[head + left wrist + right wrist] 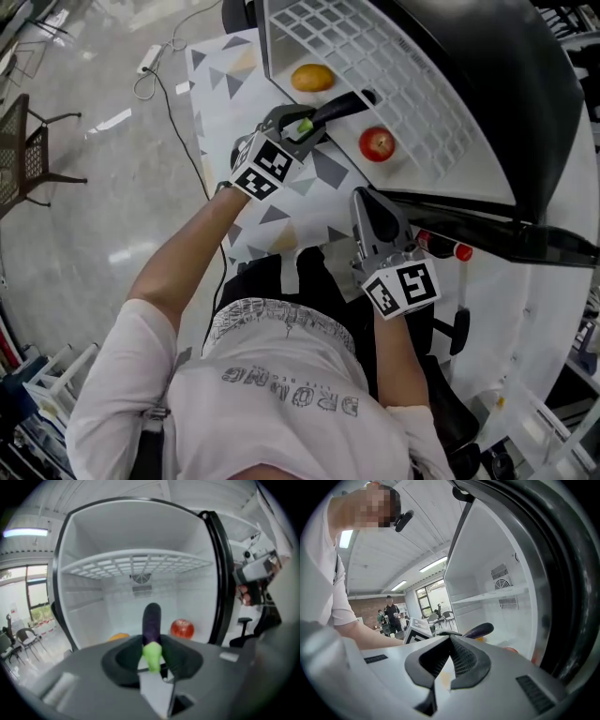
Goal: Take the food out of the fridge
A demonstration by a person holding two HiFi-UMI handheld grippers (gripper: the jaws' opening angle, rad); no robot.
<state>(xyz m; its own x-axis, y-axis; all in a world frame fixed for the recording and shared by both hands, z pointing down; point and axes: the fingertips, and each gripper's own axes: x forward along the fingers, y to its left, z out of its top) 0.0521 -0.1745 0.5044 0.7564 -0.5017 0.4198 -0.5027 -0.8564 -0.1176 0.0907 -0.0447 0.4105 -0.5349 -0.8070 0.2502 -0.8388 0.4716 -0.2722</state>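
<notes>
Eggplant (339,105), long, dark purple and glossy, with a bright green stem (152,654) at its near end, is held in the air at the open front of the fridge (93,550). The left claw (302,125) is clenched on the stem end, one jaw on each side. The purple body sticks out past the jaws, with its rounded tip pointing into the fridge. The fridge is white inside with a dark door seal around the opening. A white wire shelf (136,564) spans it partway up, and nothing is seen on top of that shelf in the left gripper view. Below the shelf, on the lower level, sit an orange fruit (119,637) to the left and a red apple (182,628) to the right. The two are well apart, and the eggplant lines up between them. The right claw (364,197) is lower and nearer the person, beside the dark fridge door edge. Its jaws are closed together with nothing between them. A cloth (225,84) printed with grey and yellow triangles lies under the left claw in the head view.
</notes>
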